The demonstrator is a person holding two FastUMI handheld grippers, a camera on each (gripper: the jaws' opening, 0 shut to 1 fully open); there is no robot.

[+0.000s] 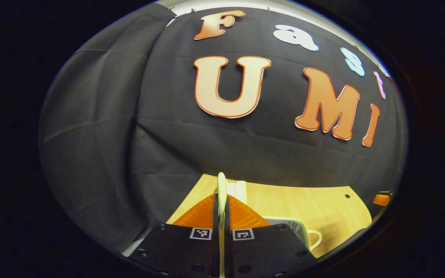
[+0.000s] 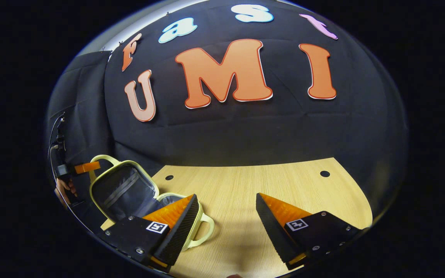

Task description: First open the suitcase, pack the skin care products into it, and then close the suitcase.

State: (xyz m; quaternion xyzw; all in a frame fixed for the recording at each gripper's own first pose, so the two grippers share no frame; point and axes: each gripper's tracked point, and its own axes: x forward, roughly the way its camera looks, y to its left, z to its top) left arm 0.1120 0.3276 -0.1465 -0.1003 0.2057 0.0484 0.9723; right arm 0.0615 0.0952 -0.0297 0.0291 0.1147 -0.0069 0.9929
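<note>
On pale woodgrain table (image 2: 245, 193) — left claw (image 1: 221, 200) clamping suitcase (image 2: 124, 191) lid's rounded rim, right claw (image 2: 226, 216) agape

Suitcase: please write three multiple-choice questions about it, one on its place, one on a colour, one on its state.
1. In the right gripper view, where is the suitcase?
A. far right
B. middle
C. left

2. What colour is its handle?
A. pale yellow
B. red
C. blue

3. What is its state?
A. shut and flat
B. open
C. shut and standing upright

Answers: 1 C, it sits at the table's left end; 2 A, the loop is pale yellow; 3 B, the lid stands up and shows its dark lining.
</note>
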